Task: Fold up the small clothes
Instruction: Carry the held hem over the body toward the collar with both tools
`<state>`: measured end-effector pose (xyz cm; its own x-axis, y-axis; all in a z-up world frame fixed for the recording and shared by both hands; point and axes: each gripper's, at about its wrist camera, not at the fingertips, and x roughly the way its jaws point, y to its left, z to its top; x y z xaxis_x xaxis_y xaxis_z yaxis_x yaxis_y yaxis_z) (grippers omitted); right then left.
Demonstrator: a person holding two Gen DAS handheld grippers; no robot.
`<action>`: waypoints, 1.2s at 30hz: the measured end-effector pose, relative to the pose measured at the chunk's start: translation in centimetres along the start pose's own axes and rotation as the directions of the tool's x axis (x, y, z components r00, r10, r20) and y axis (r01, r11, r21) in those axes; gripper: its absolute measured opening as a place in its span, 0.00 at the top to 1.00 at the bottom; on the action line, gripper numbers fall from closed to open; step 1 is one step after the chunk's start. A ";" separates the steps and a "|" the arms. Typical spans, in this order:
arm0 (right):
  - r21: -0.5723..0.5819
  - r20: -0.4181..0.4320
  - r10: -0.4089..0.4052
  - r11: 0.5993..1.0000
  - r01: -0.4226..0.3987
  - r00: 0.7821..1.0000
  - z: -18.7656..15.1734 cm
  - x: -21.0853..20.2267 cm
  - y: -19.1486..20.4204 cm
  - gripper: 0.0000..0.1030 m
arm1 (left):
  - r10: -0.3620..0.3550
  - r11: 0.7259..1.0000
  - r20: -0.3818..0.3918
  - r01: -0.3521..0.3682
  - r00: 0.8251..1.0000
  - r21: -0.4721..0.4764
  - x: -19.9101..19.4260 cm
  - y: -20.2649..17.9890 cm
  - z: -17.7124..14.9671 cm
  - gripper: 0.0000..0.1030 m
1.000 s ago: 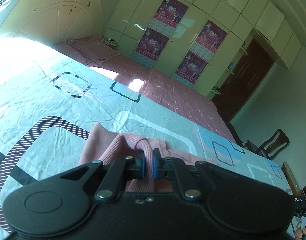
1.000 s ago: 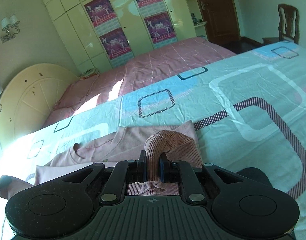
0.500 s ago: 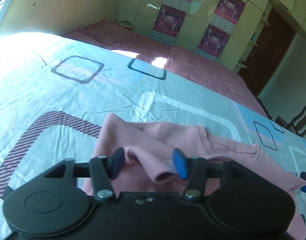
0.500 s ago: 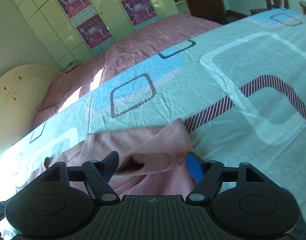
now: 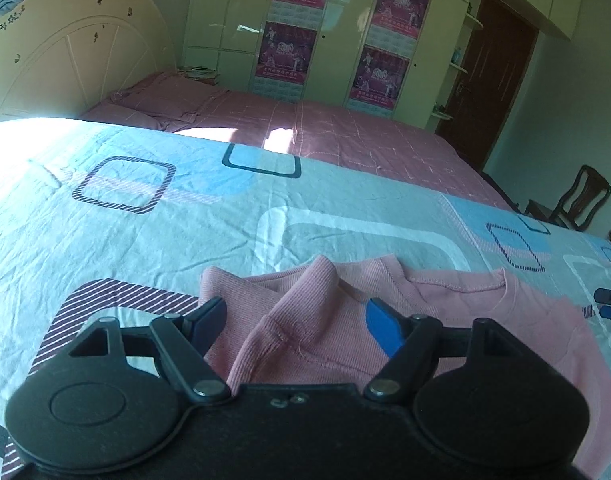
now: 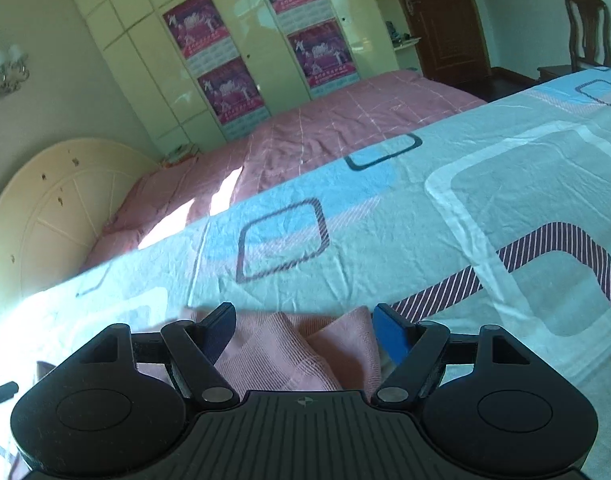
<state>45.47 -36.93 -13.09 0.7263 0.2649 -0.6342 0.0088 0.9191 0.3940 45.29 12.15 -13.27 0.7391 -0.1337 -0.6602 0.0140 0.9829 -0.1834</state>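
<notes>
Both grippers hover low over the pink garment [image 5: 445,308], which lies on the patterned bedsheet [image 5: 185,216] with its long axis running side to side between them. The left gripper [image 5: 297,318] has its fingers spread, a raised ridge of ribbed cloth sitting loose between them, gripped by neither. The right gripper [image 6: 303,330] is likewise spread wide over a bunched fold at the garment's opposite end. Each end lies directly ahead of and just under its own fingers, so neither hand is nearer than the other. Judging by the folded-in ends, the next fold probably runs across that long axis.
</notes>
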 end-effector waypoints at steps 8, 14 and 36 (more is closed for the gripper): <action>-0.129 -0.111 0.026 0.991 -0.040 0.994 -1.0 3.3 0.9 0.28 | -0.017 0.997 -0.068 0.022 0.998 0.071 4.1 -0.3 -0.1 0.57; -0.219 -0.169 0.028 0.974 -0.066 0.985 -1.5 4.3 1.2 0.61 | -0.031 0.998 -0.062 0.035 0.998 0.058 3.7 1.1 -0.3 0.83; -0.129 -0.061 -0.048 0.991 0.040 0.997 -1.2 4.5 0.3 0.92 | 0.168 0.986 0.062 -0.169 0.984 0.007 4.5 1.0 -1.6 0.92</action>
<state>47.89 -35.13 -16.59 0.6816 0.2379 -0.6919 -0.0511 0.9588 0.2793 47.56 12.30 -17.60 0.7715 0.0413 -0.6348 -0.1062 0.9923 -0.0645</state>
